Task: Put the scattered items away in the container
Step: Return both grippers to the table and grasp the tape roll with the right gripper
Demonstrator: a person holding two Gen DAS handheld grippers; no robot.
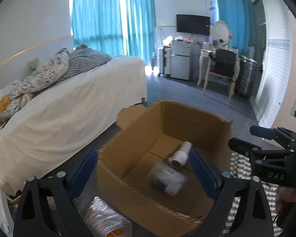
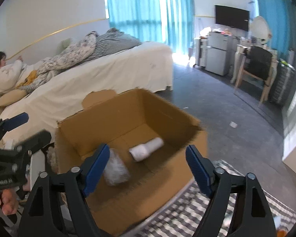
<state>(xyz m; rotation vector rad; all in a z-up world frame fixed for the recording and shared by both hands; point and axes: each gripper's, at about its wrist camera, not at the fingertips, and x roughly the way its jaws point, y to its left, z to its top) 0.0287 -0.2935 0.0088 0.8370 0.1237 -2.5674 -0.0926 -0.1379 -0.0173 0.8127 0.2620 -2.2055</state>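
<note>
The box (image 1: 195,116) stands open on the floor beside the bed (image 1: 79,98), and two items already lie on its bottom. One is a white bottle (image 1: 180,154), on its side toward the far part of the box. The other is a bundle (image 1: 167,177) in clear wrap, nearer, just beside the bottle; it looks blurred, so I cannot tell if it rests fully.

Both grippers hang above the near edge of the box. The left gripper (image 1: 144,169) has its jaws wide, and nothing is between them. The right gripper (image 2: 148,167) is also wide and empty; the bundle only appears behind its left finger (image 2: 97,167), down in the box, not held.

So part of the task seems done: two things are inside and both grippers are free. Some work is left, I think. A silvery packet (image 1: 106,219) lies outside the box, near its left wall, low in the left view. A small white scrap (image 2: 233,124) lies on the floor to the right, well apart from the box. Near the right gripper is a checked cloth (image 2: 187,213); whether more items are on it, I cannot tell.
</note>
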